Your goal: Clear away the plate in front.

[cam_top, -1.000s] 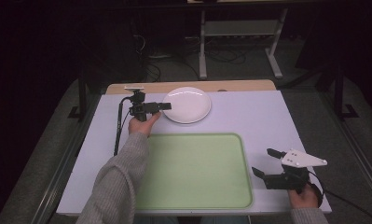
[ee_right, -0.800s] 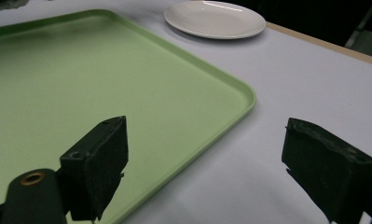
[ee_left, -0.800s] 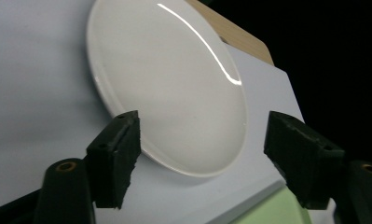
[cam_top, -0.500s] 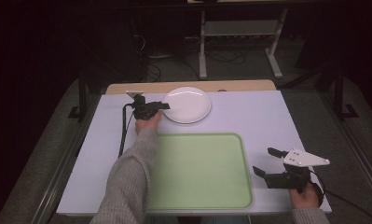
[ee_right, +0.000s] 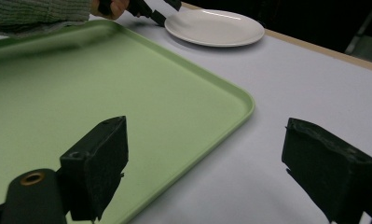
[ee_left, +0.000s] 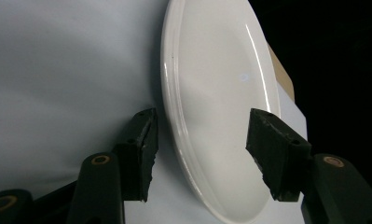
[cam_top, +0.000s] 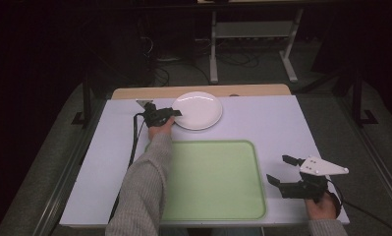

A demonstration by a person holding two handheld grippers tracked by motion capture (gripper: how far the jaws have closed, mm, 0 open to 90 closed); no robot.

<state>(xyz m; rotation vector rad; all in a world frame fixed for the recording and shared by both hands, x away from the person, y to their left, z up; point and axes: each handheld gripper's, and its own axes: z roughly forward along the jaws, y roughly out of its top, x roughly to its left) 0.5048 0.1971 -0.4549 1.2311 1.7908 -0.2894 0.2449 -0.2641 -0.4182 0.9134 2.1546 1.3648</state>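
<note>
plate (ee_left: 211, 107) rim cut off, tray (ee_right: 127, 93) cropped

Left tool (cam_top: 176, 112) extended forward, jaws closing; right tool (cam_top: 280, 169) agape.

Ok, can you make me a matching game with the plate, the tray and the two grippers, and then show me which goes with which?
Things:
1. plate
2. tray
3. left gripper
4. right gripper

Descriptions:
A. light green, nothing on it
B. jaws open beside the tray's corner
C. white and round, at the table's far edge
D. jaws around the plate's rim, closing in

Pairs: 1-C, 2-A, 3-D, 4-B
</note>
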